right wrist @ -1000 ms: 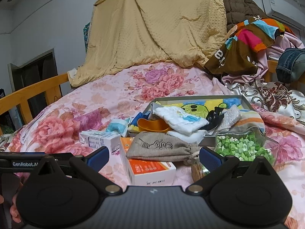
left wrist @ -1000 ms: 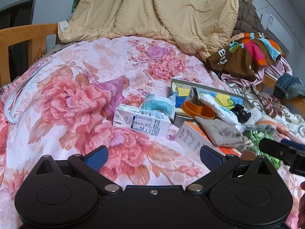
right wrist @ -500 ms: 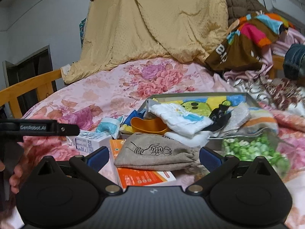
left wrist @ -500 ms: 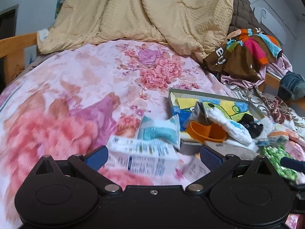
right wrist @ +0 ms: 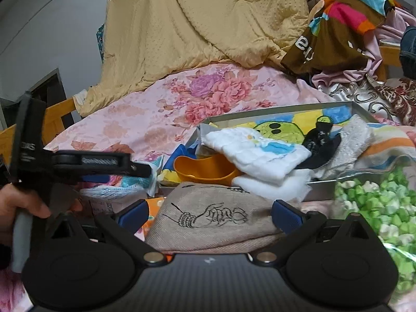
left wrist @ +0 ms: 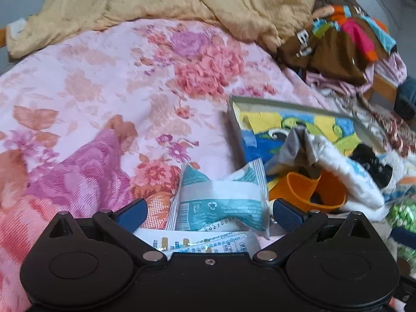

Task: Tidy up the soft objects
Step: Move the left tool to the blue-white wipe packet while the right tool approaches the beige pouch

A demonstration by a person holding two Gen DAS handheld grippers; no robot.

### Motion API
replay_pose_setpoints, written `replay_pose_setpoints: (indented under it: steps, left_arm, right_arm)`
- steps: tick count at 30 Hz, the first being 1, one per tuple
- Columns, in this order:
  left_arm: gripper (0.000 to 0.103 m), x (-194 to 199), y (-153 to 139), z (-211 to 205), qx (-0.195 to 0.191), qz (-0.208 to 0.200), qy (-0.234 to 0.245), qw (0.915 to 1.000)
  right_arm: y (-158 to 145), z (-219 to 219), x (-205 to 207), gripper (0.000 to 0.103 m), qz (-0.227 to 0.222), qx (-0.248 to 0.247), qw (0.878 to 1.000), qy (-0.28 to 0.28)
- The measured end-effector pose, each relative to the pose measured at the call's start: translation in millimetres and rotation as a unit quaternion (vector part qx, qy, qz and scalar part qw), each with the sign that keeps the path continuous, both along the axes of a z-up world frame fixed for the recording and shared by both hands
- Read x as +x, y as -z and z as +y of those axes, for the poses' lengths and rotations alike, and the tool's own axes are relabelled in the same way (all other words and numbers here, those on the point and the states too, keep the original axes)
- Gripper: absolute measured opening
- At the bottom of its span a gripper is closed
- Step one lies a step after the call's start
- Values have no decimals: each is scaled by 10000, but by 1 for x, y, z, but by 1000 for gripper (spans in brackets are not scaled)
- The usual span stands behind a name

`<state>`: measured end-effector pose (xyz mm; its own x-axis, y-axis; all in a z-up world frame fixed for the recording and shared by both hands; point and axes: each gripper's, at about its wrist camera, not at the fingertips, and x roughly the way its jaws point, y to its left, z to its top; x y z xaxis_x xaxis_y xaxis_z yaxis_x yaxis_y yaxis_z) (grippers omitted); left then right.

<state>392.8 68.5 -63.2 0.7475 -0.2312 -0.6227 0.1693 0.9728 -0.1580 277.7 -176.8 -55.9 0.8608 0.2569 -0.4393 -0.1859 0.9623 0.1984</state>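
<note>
My left gripper (left wrist: 209,212) is open, its blue fingertips on either side of a teal-and-white soft packet (left wrist: 221,200) lying on the floral bed cover. It also shows from the side in the right wrist view (right wrist: 145,169). My right gripper (right wrist: 209,214) is open, straddling a beige knit pouch (right wrist: 208,221) with a hand drawing on it, resting on an orange box (right wrist: 153,208). Behind is a shallow grey tray (right wrist: 273,111) holding a white cloth (right wrist: 254,153), a black sock (right wrist: 318,143), an orange cup (right wrist: 202,169) and a colourful towel.
A white carton (left wrist: 208,241) lies under the left gripper. A bag of green paper stars (right wrist: 374,208) sits right of the pouch. A tan quilt (right wrist: 195,26) and piled clothes (right wrist: 345,23) lie behind. A wooden bed rail (right wrist: 57,114) stands at left.
Both grippers moved forward and down. The left now brackets the teal packet; the right now brackets the beige pouch. Both jaws stayed open.
</note>
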Motion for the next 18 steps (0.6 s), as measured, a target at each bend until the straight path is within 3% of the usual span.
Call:
replay_pose_setpoints:
  steps: [8, 12, 18]
  left_arm:
    - [101, 16, 10, 6, -226, 197, 229, 9993]
    - [90, 16, 11, 7, -389, 188, 328, 9985]
    - [81, 15, 11, 10, -482, 176, 327, 9981]
  right_arm:
    - [5, 5, 2, 102, 12, -49, 10000, 23]
    - [7, 8, 2, 101, 31, -129, 9999, 31]
    - [9, 8, 2, 98, 86, -121, 9999, 61]
